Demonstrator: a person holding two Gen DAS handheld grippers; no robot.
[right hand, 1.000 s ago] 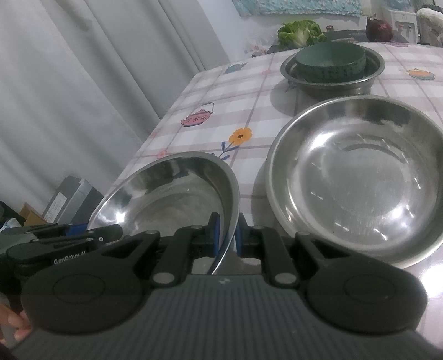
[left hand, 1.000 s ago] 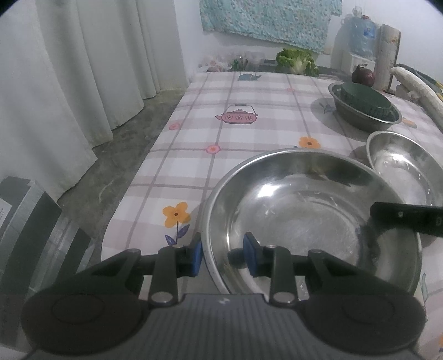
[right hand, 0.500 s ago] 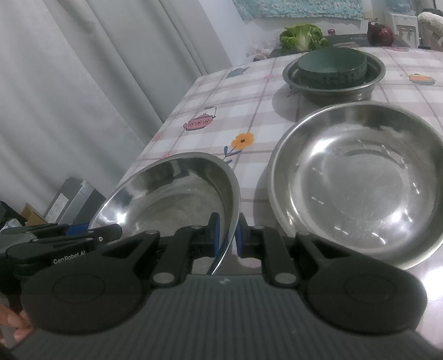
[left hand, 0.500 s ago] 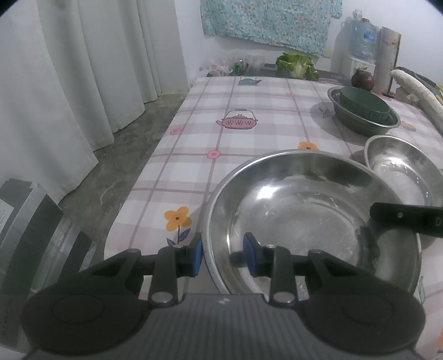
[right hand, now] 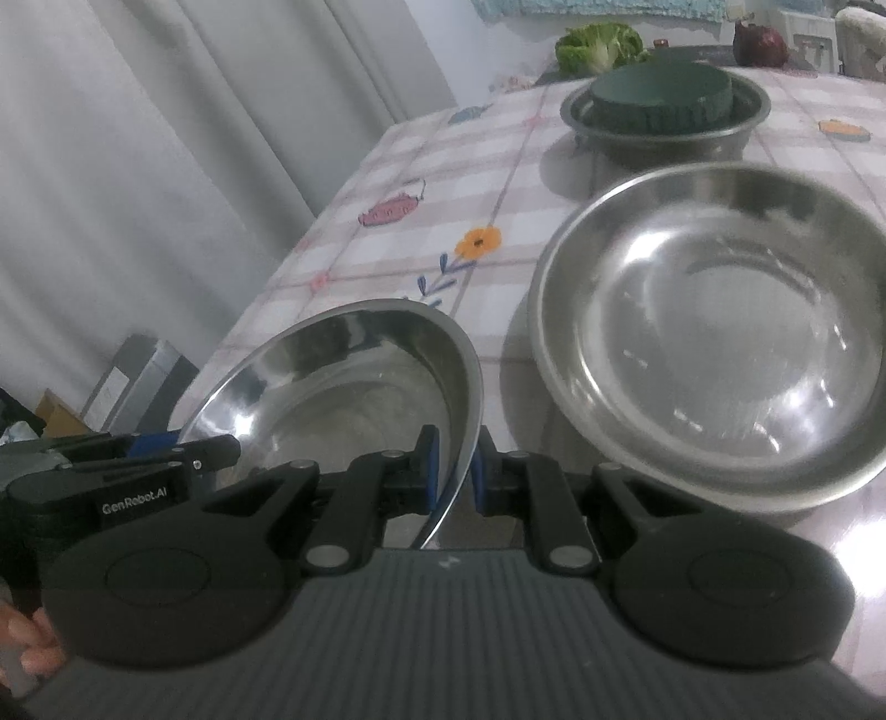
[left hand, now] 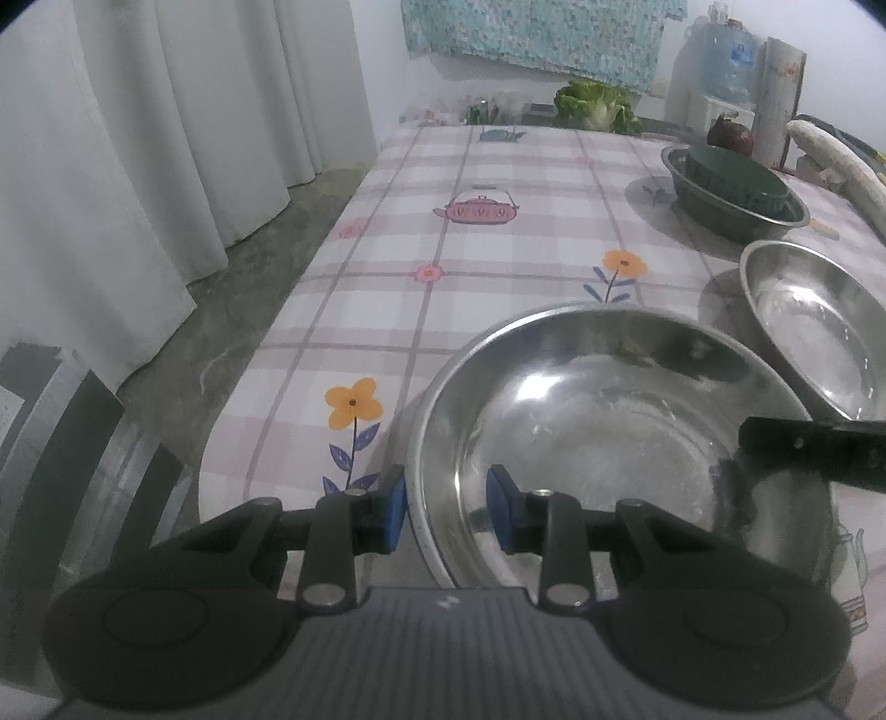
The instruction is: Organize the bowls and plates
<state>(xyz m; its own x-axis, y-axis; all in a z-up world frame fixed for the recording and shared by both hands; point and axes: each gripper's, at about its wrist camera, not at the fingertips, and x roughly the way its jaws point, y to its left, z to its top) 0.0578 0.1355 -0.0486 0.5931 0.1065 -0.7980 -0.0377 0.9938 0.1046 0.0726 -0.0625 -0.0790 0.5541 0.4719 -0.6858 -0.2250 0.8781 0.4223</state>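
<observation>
A large steel basin [left hand: 609,421] is held near the table's front edge; it shows tilted in the right wrist view [right hand: 354,382]. My left gripper [left hand: 446,515] straddles its near-left rim with a visible gap between pads and rim. My right gripper [right hand: 451,473] is shut on its right rim. A second steel basin [right hand: 714,332] sits to the right, also in the left wrist view [left hand: 814,327]. Further back a dark green bowl [right hand: 662,91] rests in a third steel basin [right hand: 664,138].
The table has a checked floral cloth [left hand: 498,243] with its left edge dropping to the floor. White curtains [left hand: 138,138] hang left. A cabbage [left hand: 595,105], a red onion [left hand: 730,133] and a water bottle [left hand: 725,50] stand at the far end.
Both grippers and the near basin have shifted a little; the far basins look slightly nearer in the right wrist view. The grips are the same.
</observation>
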